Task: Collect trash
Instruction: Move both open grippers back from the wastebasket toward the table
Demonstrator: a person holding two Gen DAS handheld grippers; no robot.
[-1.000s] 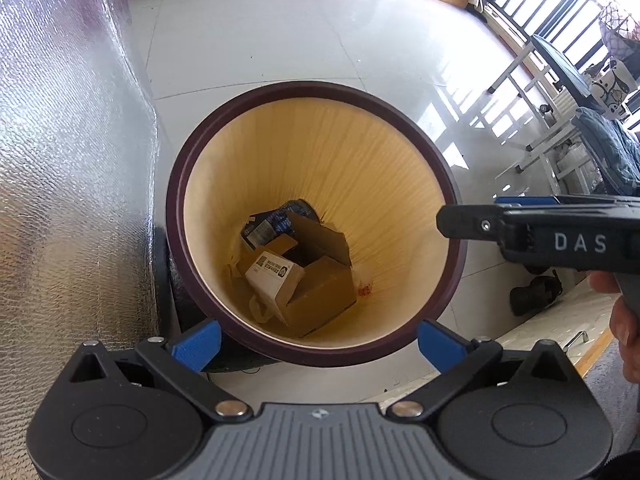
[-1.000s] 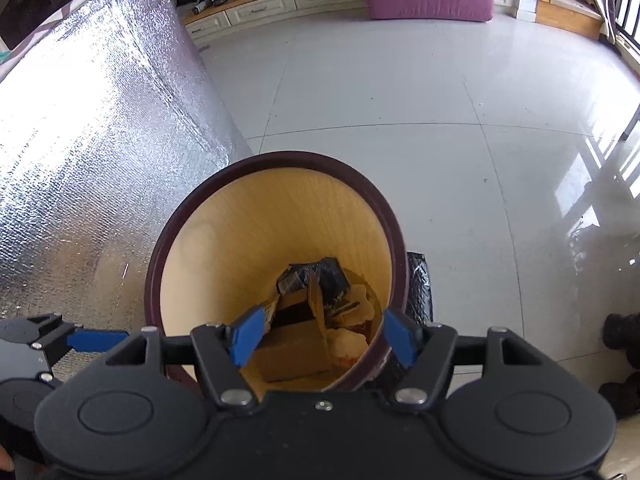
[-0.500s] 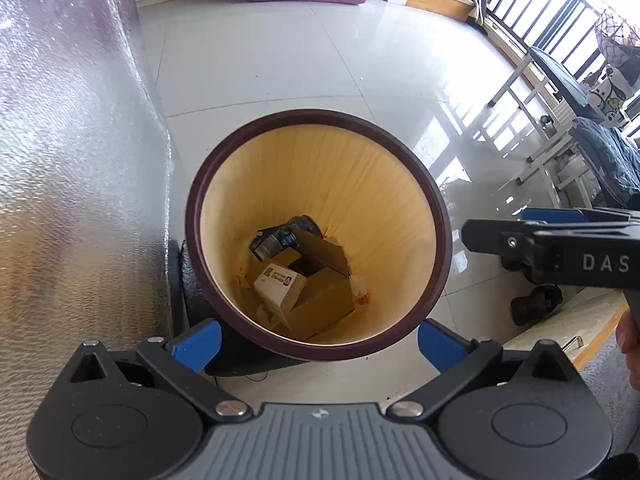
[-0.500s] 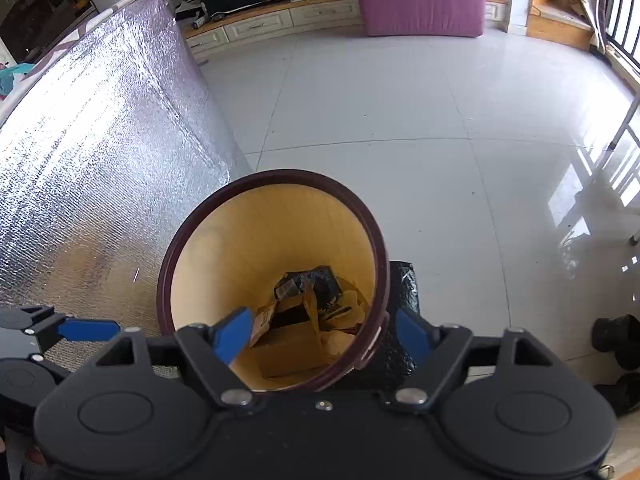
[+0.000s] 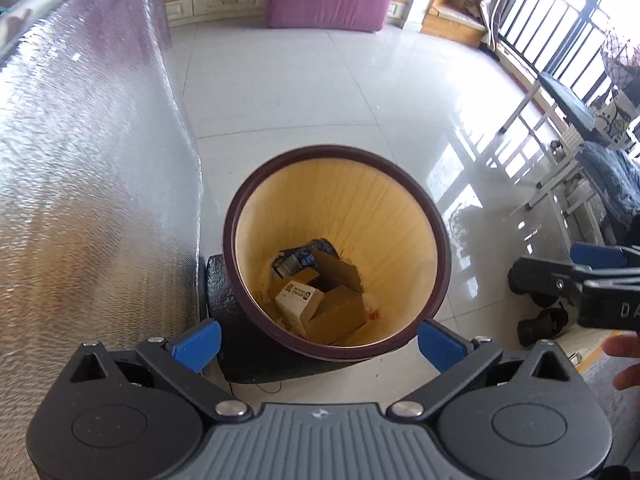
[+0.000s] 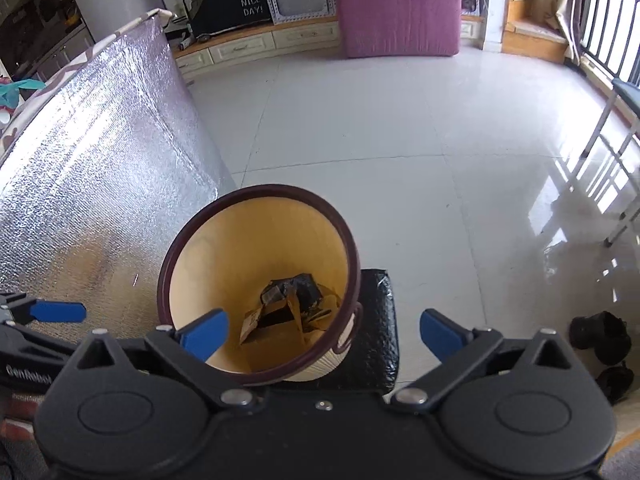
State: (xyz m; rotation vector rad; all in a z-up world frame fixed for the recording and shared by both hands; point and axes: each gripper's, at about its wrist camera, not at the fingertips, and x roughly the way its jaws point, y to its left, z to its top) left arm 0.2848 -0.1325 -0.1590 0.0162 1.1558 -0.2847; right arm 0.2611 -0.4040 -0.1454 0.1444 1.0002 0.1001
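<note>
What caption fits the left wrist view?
Open left gripper above a bin holding cardboard boxes, foil sheet alongside.

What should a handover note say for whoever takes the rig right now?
Left gripper: open, empty, above the bin.
Right gripper: jaws opening, nothing between them, also over the bin.
Trash: cardboard boxes and a dark wrapper lie at the bin's bottom.
Done: that trash is in.
Left: no loose trash shows on the floor in view; look elsewhere for more.
</note>
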